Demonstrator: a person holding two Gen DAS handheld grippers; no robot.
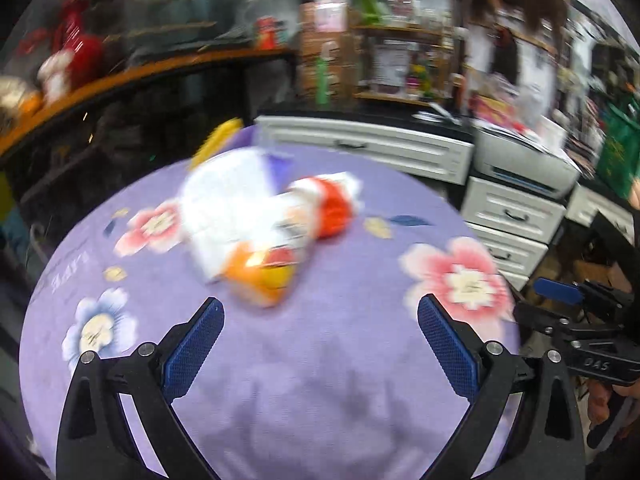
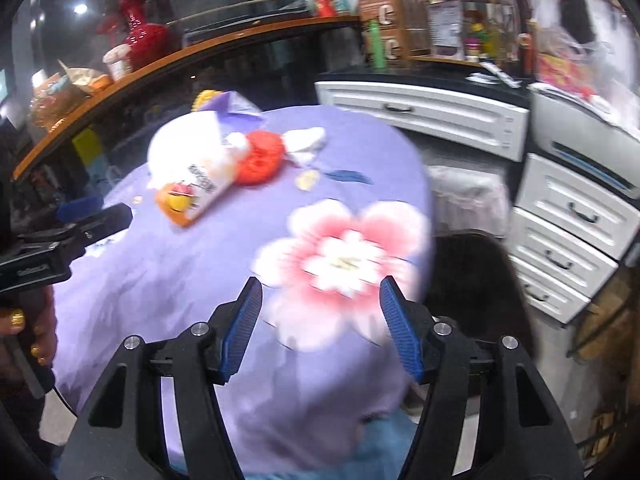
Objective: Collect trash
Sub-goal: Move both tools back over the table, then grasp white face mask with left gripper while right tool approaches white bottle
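Looking over the round table with its lilac flowered cloth (image 1: pixel 320 360), we found the trash heaped toward the far side, well apart from both tools. Largest in the pile was a crumpled white plastic bag (image 1: pixel 224 208), which we judged light, limp and slippery; pinching a raised fold near its top seemed the surest hold, since the body would simply collapse.

Next came a flattened white-and-orange snack packet (image 2: pixel 192 196), lying partly under the bag. Its long axis ran diagonally, the orange printed end pointing toward us and to the left in the right wrist view, the other end buried beneath the bag. We took it for thin, crinkly film, nearly weightless, best gripped across its free orange edge.

Beside it sat a red-orange netted ball (image 2: pixel 260 158), perhaps a scrubber or fruit sleeve; blur kept us from saying which. It looked soft and springy, with no clear direction, and would accept a squeeze anywhere.

Just right of that lay a wad of white tissue (image 2: pixel 306 142), soft and tearable, and behind the bag a purple folded paper (image 2: pixel 236 110) and something yellow (image 2: pixel 206 98) too blurred to name.

Our left gripper (image 1: pixel 320 320) stood with its blue pads wide apart, nothing between them. Our right gripper (image 2: pixel 320 304) was likewise parted and empty, hanging above a pink flower on the cloth.
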